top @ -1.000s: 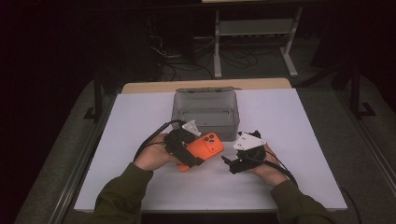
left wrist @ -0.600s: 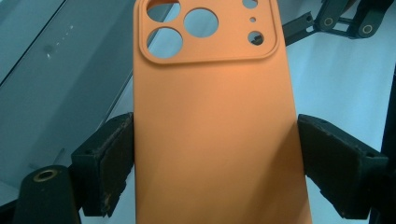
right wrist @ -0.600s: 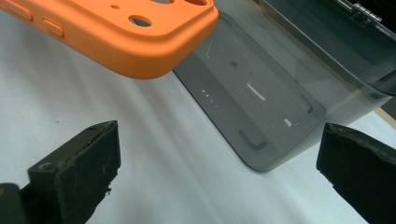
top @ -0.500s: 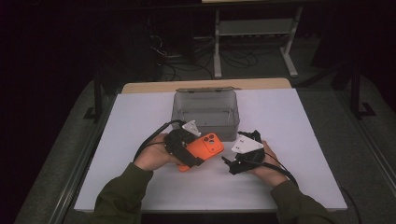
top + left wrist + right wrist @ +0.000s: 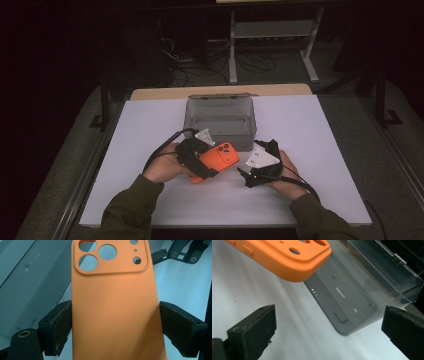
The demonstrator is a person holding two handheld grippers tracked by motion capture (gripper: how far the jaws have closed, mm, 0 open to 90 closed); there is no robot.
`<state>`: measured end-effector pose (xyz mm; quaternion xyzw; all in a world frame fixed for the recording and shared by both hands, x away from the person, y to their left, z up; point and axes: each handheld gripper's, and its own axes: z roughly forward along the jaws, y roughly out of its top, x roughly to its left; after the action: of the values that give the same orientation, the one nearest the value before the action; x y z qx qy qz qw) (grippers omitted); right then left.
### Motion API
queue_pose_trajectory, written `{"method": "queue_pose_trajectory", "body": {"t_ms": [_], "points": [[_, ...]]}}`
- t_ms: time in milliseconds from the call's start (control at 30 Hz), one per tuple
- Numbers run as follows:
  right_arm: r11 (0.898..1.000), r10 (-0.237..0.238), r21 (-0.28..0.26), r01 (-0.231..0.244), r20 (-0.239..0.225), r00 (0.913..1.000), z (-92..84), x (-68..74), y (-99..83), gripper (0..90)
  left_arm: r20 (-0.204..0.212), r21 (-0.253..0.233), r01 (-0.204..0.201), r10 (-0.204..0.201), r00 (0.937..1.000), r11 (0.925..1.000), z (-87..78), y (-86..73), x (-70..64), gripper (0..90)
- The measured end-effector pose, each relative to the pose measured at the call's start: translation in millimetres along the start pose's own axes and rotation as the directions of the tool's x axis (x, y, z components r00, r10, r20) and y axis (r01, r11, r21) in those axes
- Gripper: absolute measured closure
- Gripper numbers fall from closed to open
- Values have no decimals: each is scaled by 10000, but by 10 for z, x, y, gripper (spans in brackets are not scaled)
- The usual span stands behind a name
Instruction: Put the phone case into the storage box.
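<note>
The orange phone case [image 5: 116, 310] (light, soft, flexible) is clamped across its long edges by the left gripper [image 5: 115, 326], best held there; the right gripper [image 5: 329, 332] gapes empty.

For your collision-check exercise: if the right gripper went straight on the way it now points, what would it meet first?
Probably the grey box: it lies ahead between the right gripper's open fingers. The orange phone case sits above that line, though depth is unclear.

White-topped table [image 5: 320, 150], wooden strip along its 12 o'clock edge, clear grey plastic box [image 5: 220, 120] standing on it toward 12 o'clock of centre
</note>
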<state>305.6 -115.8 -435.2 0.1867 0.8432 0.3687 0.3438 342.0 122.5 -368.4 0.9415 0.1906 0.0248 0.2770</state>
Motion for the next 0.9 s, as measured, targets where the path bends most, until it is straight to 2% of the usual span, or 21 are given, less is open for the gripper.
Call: {"method": "queue_pose_trajectory", "body": {"t_ms": [500, 900], "points": [[9974, -726, -7, 727, 480, 9962, -11, 43, 18, 0, 7, -9, -10, 10, 10000, 10000, -2, 1, 3, 145], [9907, -1354, -40, 1362, 814, 9874, -14, 74, 30, 0, -6, 25, -11, 11, 10000, 10000, 2, 2, 3, 145]]}}
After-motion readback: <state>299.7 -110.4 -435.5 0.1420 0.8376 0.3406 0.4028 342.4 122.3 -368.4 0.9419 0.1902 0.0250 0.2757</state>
